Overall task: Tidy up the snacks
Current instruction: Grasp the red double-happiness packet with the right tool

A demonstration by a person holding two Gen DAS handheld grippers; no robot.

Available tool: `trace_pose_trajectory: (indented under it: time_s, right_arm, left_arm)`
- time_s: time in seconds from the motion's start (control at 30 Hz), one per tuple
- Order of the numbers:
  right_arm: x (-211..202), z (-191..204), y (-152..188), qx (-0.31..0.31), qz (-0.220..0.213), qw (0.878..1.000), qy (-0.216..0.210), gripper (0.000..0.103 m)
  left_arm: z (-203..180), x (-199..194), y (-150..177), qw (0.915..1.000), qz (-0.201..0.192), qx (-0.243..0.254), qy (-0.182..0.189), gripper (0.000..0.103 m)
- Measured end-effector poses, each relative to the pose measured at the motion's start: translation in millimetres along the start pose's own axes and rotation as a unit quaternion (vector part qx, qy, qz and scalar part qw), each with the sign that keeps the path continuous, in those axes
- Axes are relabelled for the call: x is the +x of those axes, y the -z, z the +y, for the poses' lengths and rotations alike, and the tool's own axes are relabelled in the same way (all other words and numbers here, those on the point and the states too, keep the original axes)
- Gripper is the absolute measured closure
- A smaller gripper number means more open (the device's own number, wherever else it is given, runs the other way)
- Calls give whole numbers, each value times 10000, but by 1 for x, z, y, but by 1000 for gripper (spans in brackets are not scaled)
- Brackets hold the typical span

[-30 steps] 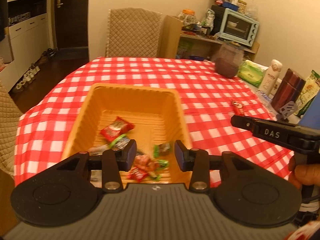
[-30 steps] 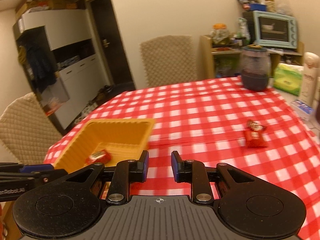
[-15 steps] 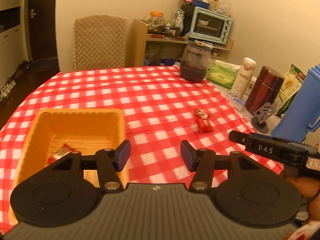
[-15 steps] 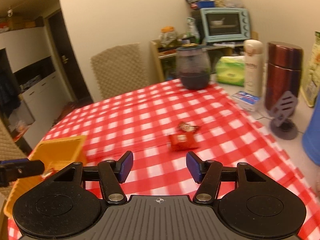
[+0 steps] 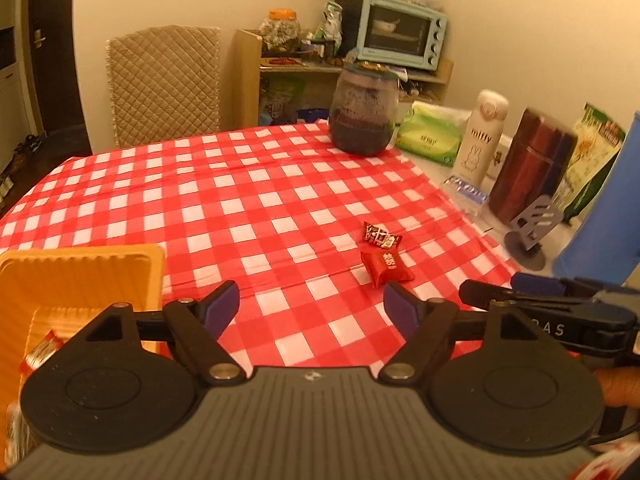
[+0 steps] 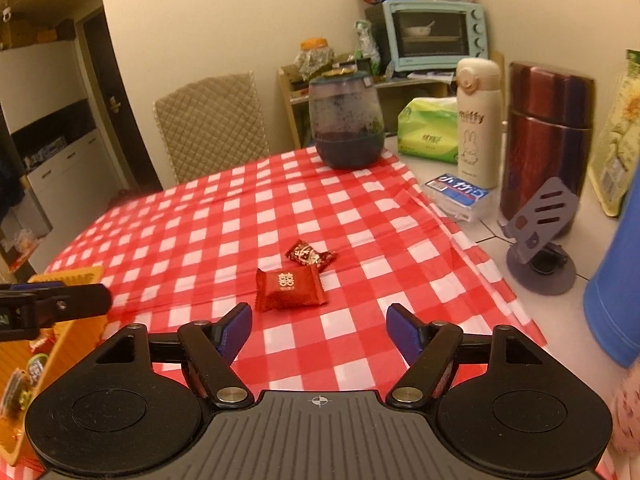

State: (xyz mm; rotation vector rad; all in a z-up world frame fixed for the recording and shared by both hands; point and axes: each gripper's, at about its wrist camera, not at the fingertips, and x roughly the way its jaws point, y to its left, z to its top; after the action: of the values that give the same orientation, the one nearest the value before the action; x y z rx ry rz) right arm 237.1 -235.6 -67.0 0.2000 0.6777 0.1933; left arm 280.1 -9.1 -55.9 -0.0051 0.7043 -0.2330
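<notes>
A bright red snack packet (image 6: 289,289) lies on the red checked tablecloth (image 6: 224,216), with a dark red wrapped candy (image 6: 310,255) just behind it. Both show in the left wrist view too, the packet (image 5: 386,267) and the candy (image 5: 381,236). My right gripper (image 6: 319,326) is open and empty, hovering just short of the packet. My left gripper (image 5: 311,307) is open and empty, left of the snacks. The orange tray (image 5: 80,276) with wrapped snacks sits at the left; in the right wrist view its edge (image 6: 64,276) shows behind the left gripper's finger.
At the table's right stand a dark jar (image 6: 346,120), a green tissue pack (image 6: 428,130), a white Miffy bottle (image 6: 478,120), a maroon flask (image 6: 546,140), a grey phone stand (image 6: 540,240) and a blue container (image 6: 616,280). A quilted chair (image 6: 212,124) stands behind.
Both grippers have swung right, away from the orange tray toward the two red snacks, and both have opened wider. The right gripper is now close in front of the red packet.
</notes>
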Motion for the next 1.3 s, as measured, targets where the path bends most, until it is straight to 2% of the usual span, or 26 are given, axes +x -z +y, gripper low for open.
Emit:
trace_pose_trajectory:
  time_s: [0.27,0.47,0.8,0.83,0.9,1.03,1.2,1.3]
  right_arm:
    - [49,6,-9,-142,78,9993,-350,20]
    - [82,9,-13,-146,186,9990,-392,18]
    - [120,13,-13,-263,405,9983,-313,18]
    - [121,14,-12,-289,430,9982,-301,19]
    - [125,15,-10,-316,500,9978,-297,29]
    - [126,16,-9,-319,431,9982,-251,32]
    - [124,14,-10,-339,422,9984,-172,53]
    - [122,15,-10,-392,461,9980,-169,56]
  left_arm:
    - [19,44,-13,9998,28,101,-149,21]
    - [34,68,-18,9998,106,-125,-137,20]
    - [36,74,-20,9997,77,-237,-26,19]
    - [36,74,-20,9997,84,-246,-13,19]
    - [35,75,-19,9997,93,-234,-4,19]
    - [35,77,-17,9996,101,-256,18,19]
    - [33,79,-15,9996,135,-235,-2,19]
    - [30,81,-14,9997,151,-192,10,19]
